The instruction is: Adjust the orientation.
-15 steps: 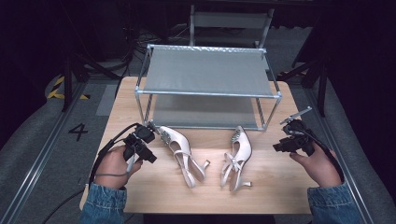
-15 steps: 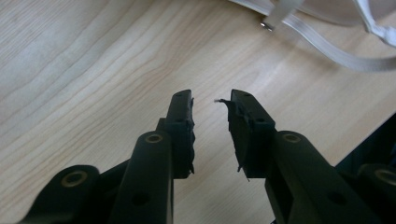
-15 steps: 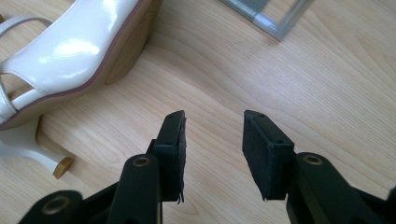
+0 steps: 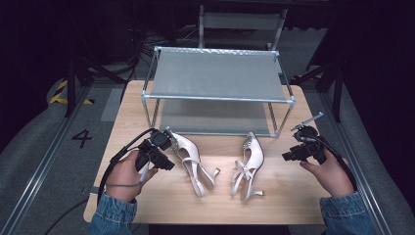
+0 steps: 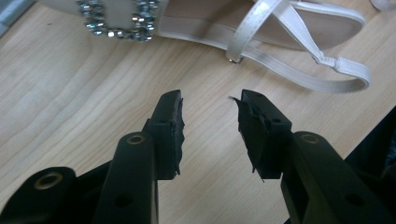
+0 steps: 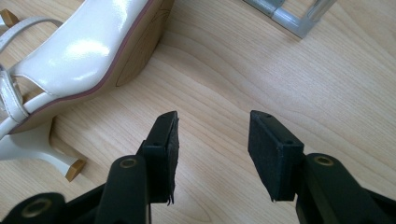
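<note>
Two white high-heeled sandals lie on the wooden table (image 4: 288, 200). The left sandal (image 4: 188, 159) has a rhinestone buckle (image 5: 116, 18) and thin straps (image 5: 299, 70). My left gripper (image 4: 166, 159) sits just left of it, and in the left gripper view the gripper (image 5: 208, 100) is open over bare wood, a short way from the straps. The right sandal (image 4: 249, 164) lies on its side, and its sole and heel (image 6: 93, 51) are in the right gripper view. My right gripper (image 4: 286, 156) stands to its right, and up close the gripper (image 6: 212, 116) is open and holds nothing.
A grey two-tier metal shoe rack (image 4: 218, 76) stands at the back of the table, and one of its feet (image 6: 289, 16) is in the right gripper view. A chair stands behind it. Bare wood lies between the sandals and the front edge.
My left gripper has crept slightly toward the left sandal. The sandals and the right gripper stay where they were.
</note>
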Motion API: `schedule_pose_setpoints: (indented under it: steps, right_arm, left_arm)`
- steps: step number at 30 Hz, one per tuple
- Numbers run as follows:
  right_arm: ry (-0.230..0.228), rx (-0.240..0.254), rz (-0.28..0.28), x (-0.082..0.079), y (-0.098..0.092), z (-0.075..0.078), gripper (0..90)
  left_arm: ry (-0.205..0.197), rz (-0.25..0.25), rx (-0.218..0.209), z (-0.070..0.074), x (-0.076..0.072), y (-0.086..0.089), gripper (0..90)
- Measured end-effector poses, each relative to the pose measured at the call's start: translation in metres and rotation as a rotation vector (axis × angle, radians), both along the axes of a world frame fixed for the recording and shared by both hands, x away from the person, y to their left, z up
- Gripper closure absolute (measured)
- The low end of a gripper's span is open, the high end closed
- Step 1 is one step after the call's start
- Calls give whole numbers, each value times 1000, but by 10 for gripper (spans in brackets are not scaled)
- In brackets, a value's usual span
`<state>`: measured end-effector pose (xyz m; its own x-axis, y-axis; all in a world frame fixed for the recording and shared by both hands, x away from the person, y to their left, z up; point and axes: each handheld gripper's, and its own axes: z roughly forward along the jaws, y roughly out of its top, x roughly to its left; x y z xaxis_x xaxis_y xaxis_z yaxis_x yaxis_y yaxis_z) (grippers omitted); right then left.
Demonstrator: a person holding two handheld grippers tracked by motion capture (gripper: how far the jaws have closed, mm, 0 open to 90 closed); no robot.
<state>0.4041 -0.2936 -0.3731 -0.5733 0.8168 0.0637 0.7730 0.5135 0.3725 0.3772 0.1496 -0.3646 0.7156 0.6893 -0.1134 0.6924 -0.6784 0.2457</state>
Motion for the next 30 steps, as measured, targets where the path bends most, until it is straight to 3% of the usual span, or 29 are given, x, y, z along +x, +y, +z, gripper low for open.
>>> schedule_pose_setpoints:
  steps: [5,8,10,13,16,20,25,28,30]
  right_arm:
    - [8,16,-1,0,0,0,528]
    - [15,13,-2,1,1,-3,527]
    - [17,14,-1,1,1,-3,527]
    - [12,12,2,0,1,-3,527]
    - [11,12,1,0,1,-3,527]
    - [18,12,-2,-1,0,-5,525]
    - [13,13,0,-1,-1,-6,507]
    - [8,13,-1,-2,-2,-5,505]
    - [2,11,-7,-3,-3,-5,501]
  left_arm:
    - [29,-20,-17,-8,2,-8,546]
    - [1,-12,8,-17,6,-14,549]
    - [-1,-6,-11,-21,8,-14,571]
    - [-40,-16,-17,-25,7,-17,558]
    - [-11,-45,-20,-31,8,-23,558]
    - [-3,-63,-3,-40,10,-32,568]
    - [4,-56,-22,-45,12,-35,790]
    - [-8,-84,-46,-41,11,-36,818]
    - [-6,-91,-37,-39,9,-39,824]
